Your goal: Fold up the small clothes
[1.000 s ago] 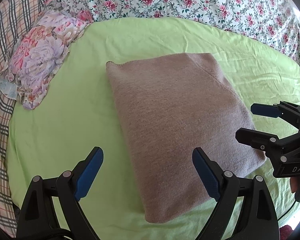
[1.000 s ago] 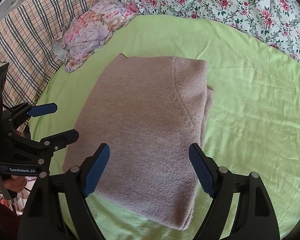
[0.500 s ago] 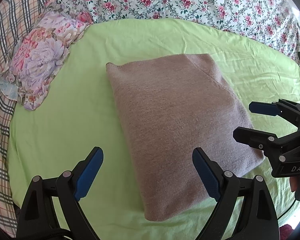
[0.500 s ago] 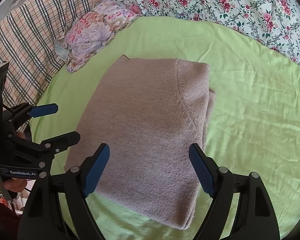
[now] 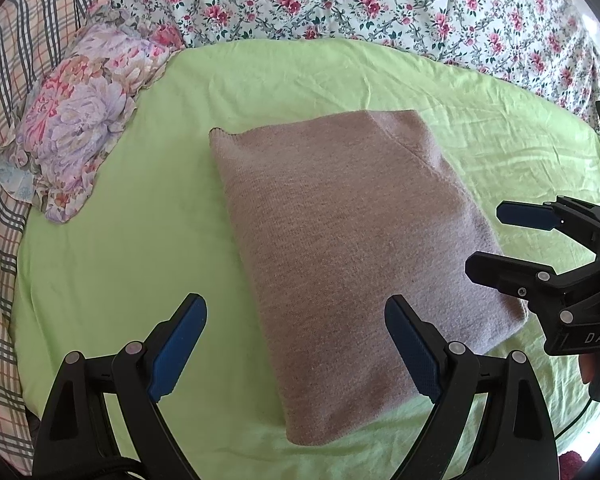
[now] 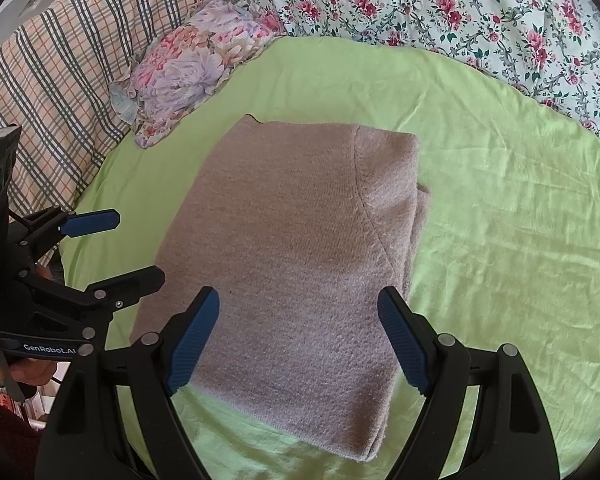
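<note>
A pinkish-brown knit sweater (image 5: 348,252) lies folded into a rectangle on a lime green sheet (image 5: 140,280); it also shows in the right wrist view (image 6: 296,260). My left gripper (image 5: 296,344) is open and empty, hovering over the sweater's near left edge. My right gripper (image 6: 298,336) is open and empty, hovering over the sweater's near end. Each gripper shows in the other's view: the right one (image 5: 496,240) beside the sweater's right edge, the left one (image 6: 136,248) beside its left edge.
A folded floral cloth (image 5: 80,120) lies at the sheet's far left corner, also in the right wrist view (image 6: 192,64). A floral bedspread (image 5: 380,4) runs along the back. A plaid blanket (image 6: 44,80) lies to the left.
Both grippers have drifted back slightly from the sweater and stayed open. The sweater has not moved.
</note>
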The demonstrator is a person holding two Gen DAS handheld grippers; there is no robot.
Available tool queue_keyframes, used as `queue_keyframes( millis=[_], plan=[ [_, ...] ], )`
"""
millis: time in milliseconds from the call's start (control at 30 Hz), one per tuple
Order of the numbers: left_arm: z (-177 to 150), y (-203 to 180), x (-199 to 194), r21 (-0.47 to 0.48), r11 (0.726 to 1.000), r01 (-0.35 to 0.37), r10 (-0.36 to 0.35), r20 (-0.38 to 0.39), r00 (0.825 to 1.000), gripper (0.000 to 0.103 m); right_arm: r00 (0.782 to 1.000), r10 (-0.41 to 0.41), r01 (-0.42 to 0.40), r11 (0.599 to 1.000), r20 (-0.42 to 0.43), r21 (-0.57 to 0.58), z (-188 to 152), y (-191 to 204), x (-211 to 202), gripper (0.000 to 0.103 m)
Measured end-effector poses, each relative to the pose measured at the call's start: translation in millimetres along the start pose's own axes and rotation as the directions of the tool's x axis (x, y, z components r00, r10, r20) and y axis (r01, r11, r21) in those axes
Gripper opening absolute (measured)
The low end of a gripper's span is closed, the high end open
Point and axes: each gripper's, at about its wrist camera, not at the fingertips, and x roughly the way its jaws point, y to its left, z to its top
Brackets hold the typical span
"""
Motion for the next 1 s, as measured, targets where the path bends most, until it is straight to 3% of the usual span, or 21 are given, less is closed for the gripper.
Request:
queue_keyframes(
  millis=[1000],
  plan=[
    [4.0,11.7,-8.4,-0.037,0.999,-0.012,0.014,0.045,0.999,0.091,1.000,-0.013,0.014,1.000,0.012,-0.017,9.4,-0.6,3.6,0.082]
  ],
)
